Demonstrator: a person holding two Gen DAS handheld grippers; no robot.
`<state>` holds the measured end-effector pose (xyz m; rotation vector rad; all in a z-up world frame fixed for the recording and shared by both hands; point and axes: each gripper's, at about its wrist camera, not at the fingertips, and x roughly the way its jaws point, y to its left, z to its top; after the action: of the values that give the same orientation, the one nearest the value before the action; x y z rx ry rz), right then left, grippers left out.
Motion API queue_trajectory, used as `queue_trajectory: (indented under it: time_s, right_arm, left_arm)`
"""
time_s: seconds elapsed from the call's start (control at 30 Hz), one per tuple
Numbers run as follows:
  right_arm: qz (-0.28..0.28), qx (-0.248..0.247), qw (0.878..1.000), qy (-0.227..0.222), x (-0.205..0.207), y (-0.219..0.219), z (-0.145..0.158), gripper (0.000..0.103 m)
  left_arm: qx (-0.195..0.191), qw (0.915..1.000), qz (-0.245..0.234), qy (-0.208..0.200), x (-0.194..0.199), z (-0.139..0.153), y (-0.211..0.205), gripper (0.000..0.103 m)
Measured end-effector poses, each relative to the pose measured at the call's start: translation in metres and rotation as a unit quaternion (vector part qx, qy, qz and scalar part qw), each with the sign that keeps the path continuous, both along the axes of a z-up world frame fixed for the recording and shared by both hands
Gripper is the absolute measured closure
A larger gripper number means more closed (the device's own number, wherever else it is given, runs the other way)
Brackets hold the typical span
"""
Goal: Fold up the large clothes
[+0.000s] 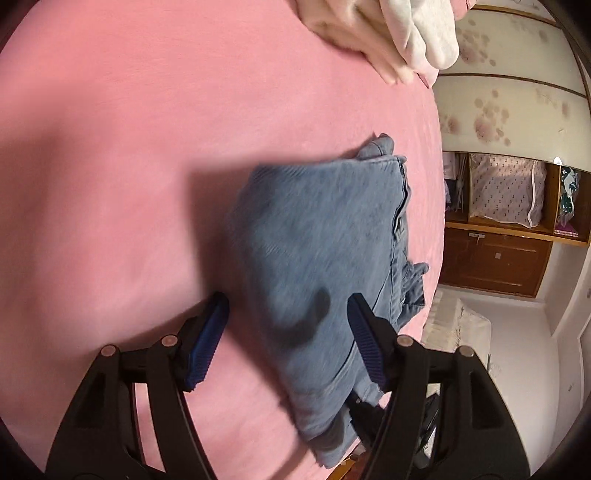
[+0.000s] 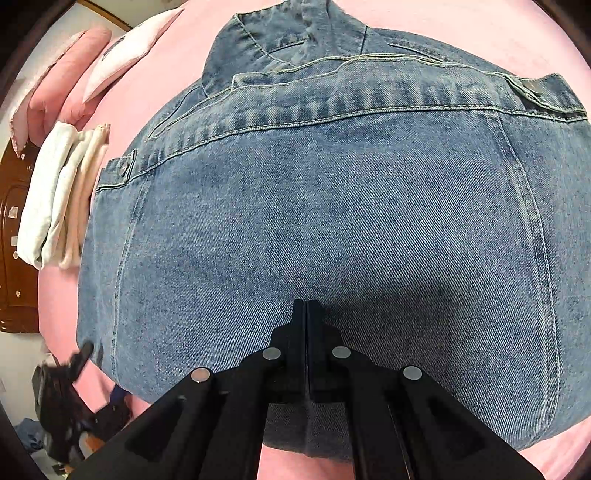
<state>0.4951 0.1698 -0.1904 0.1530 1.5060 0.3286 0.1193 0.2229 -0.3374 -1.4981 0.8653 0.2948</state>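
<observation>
A folded blue denim garment lies on the pink bed sheet near the bed's right edge. My left gripper is open and empty above its near end, one blue pad over the sheet and the other over the denim. In the right wrist view the denim fills the frame, waistband seam and buttons showing. My right gripper is shut, its tips close over or touching the top layer; no cloth shows between them. The left gripper appears blurred at the lower left.
A stack of folded white and cream clothes lies at the far bed edge, also seen in the right wrist view, with pink pillows beyond. Wooden shelves with a bagged quilt stand past the bed's right edge.
</observation>
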Motion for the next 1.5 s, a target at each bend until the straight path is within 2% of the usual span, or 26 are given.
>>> queue_trajectory:
  time_s: [0.13,0.2,0.23,0.27,0.33,0.43,0.57,0.63,0.77,0.87,0.9,0.93,0.97,1.0,1.03,1.1,1.13,1.17,1.2,1.3,1.33,1.37,1.4,1.43,1.47,1.5]
  right_arm:
    - [-0.006,0.006,1.000,0.001,-0.005,-0.015,0.003,0.103]
    - [-0.008,0.001,1.000,-0.002,-0.006,-0.017,0.005,0.103]
    - [-0.007,-0.002,1.000,-0.005,-0.008,-0.016,0.005,0.103]
    - [-0.002,-0.008,1.000,-0.009,-0.008,-0.014,0.006,0.103]
    - [-0.005,-0.012,1.000,-0.011,-0.008,-0.010,0.006,0.103]
    - [-0.031,-0.010,0.999,-0.013,-0.008,-0.007,0.004,0.103]
    - [-0.076,-0.016,0.996,-0.045,-0.020,-0.009,0.005,0.103]
    - [-0.091,-0.015,0.994,-0.060,-0.026,-0.010,0.006,0.103]
    - [-0.156,0.028,0.985,-0.064,-0.037,-0.028,0.004,0.103]
    - [-0.188,0.050,0.979,-0.067,-0.045,-0.038,0.004,0.103]
    - [-0.188,0.052,0.978,-0.070,-0.047,-0.040,0.005,0.103]
    - [-0.187,0.054,0.978,-0.071,-0.049,-0.040,0.005,0.103]
    - [-0.185,0.059,0.978,-0.070,-0.050,-0.042,0.005,0.103]
    - [-0.185,0.070,0.978,-0.067,-0.051,-0.047,0.005,0.103]
    - [-0.186,0.079,0.977,-0.063,-0.051,-0.051,0.004,0.103]
    - [-0.189,0.115,0.974,-0.045,-0.052,-0.068,-0.001,0.103]
    - [-0.189,0.125,0.973,-0.040,-0.053,-0.073,-0.002,0.103]
    - [-0.187,0.140,0.972,-0.034,-0.054,-0.079,-0.003,0.103]
    - [-0.183,0.158,0.970,-0.027,-0.055,-0.087,-0.005,0.103]
    - [-0.172,0.221,0.960,0.001,-0.059,-0.109,-0.016,0.103]
    - [-0.171,0.237,0.956,0.010,-0.059,-0.114,-0.018,0.103]
    - [-0.168,0.261,0.950,0.024,-0.060,-0.122,-0.023,0.103]
    - [-0.161,0.279,0.946,0.034,-0.061,-0.127,-0.026,0.103]
    - [-0.156,0.287,0.944,0.040,-0.062,-0.130,-0.028,0.103]
    - [-0.149,0.298,0.942,0.051,-0.063,-0.133,-0.030,0.103]
    - [-0.143,0.307,0.939,0.062,-0.063,-0.136,-0.032,0.103]
  left_arm:
    - [0.026,0.9995,-0.020,-0.003,0.030,0.003,0.008,0.043]
    - [0.032,0.9983,-0.046,0.015,0.046,0.002,0.011,0.045]
    - [0.037,0.9975,-0.055,0.027,0.050,0.001,0.012,0.054]
    - [0.040,0.9969,-0.058,0.034,0.054,0.000,0.013,0.056]
    - [0.039,0.9974,-0.056,0.023,0.057,-0.001,0.014,0.069]
    - [0.063,0.9945,-0.083,0.012,0.061,0.004,0.014,0.079]
    - [0.134,0.9784,-0.158,0.004,0.077,0.030,0.007,0.092]
    - [0.178,0.9654,-0.190,-0.018,0.083,0.051,-0.001,0.095]
    - [0.256,0.9377,-0.221,-0.079,0.088,0.110,-0.029,0.096]
    - [0.296,0.9175,-0.236,-0.121,0.094,0.154,-0.055,0.097]
    - [0.308,0.9078,-0.248,-0.139,0.098,0.169,-0.068,0.097]
    - [0.334,0.8912,-0.265,-0.155,0.102,0.188,-0.087,0.097]
    - [0.364,0.8690,-0.289,-0.171,0.104,0.206,-0.110,0.097]
    - [0.382,0.8540,-0.304,-0.181,0.105,0.217,-0.126,0.097]
    - [0.404,0.8327,-0.325,-0.195,0.107,0.231,-0.150,0.097]
    - [0.436,0.7942,-0.362,-0.220,0.110,0.253,-0.200,0.097]
    - [0.445,0.7789,-0.379,-0.228,0.111,0.260,-0.221,0.097]
    - [0.460,0.7579,-0.398,-0.236,0.112,0.266,-0.248,0.097]
    - [0.470,0.7436,-0.411,-0.240,0.115,0.268,-0.268,0.097]
    - [0.501,0.6870,-0.463,-0.250,0.122,0.269,-0.338,0.097]
    - [0.507,0.6725,-0.479,-0.248,0.125,0.267,-0.356,0.097]
    - [0.517,0.6492,-0.504,-0.238,0.130,0.261,-0.381,0.097]
    - [0.524,0.6348,-0.520,-0.228,0.133,0.256,-0.397,0.097]
    - [0.531,0.6129,-0.548,-0.206,0.138,0.245,-0.422,0.097]
    - [0.549,0.5853,-0.568,-0.183,0.143,0.234,-0.446,0.097]
    - [0.557,0.5674,-0.581,-0.174,0.139,0.230,-0.460,0.097]
